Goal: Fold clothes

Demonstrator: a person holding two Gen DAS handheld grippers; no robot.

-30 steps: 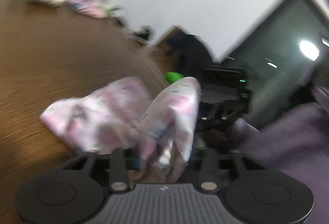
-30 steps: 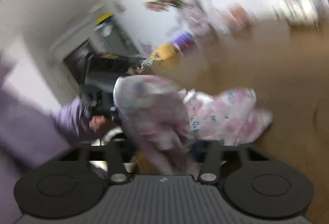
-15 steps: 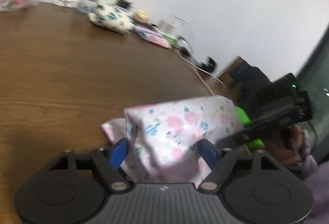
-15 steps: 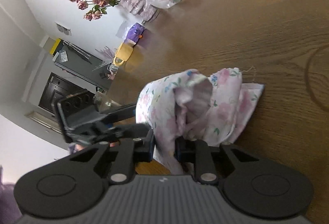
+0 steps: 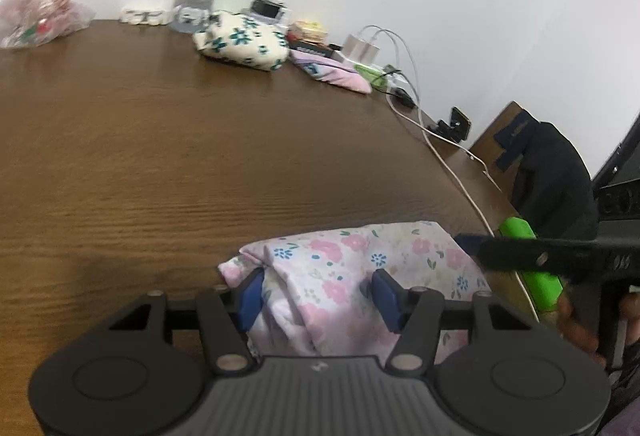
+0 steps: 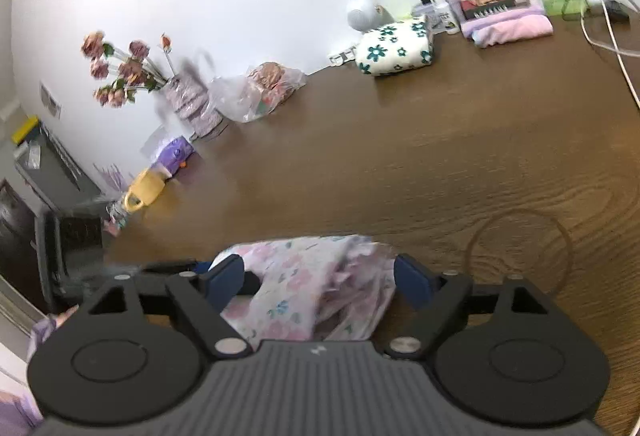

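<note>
The floral garment (image 5: 352,276) sits bunched in a compact bundle at the near edge of the table (image 5: 160,164), so the folding looks mostly done, though the right-hand side is rumpled and I'd guess it needs squaring and flattening. At the far side of the table lie 2 tidy folded pieces, a white one with teal flowers (image 5: 244,42) and a pink one (image 5: 332,70), which suggests this garment belongs with them once finished.

The left gripper (image 5: 318,296) has its blue pads (image 5: 250,298) spread with cloth lying loose between them, not pinched. The right gripper (image 6: 320,278) is likewise released, its jaws standing wide on either side of the bundle.

Only the left wrist view shows the right gripper's black finger and green handle reaching in from the right. Only the right wrist view shows the vase of flowers (image 6: 120,72) at the far left and the messy layered end of the garment.
</note>
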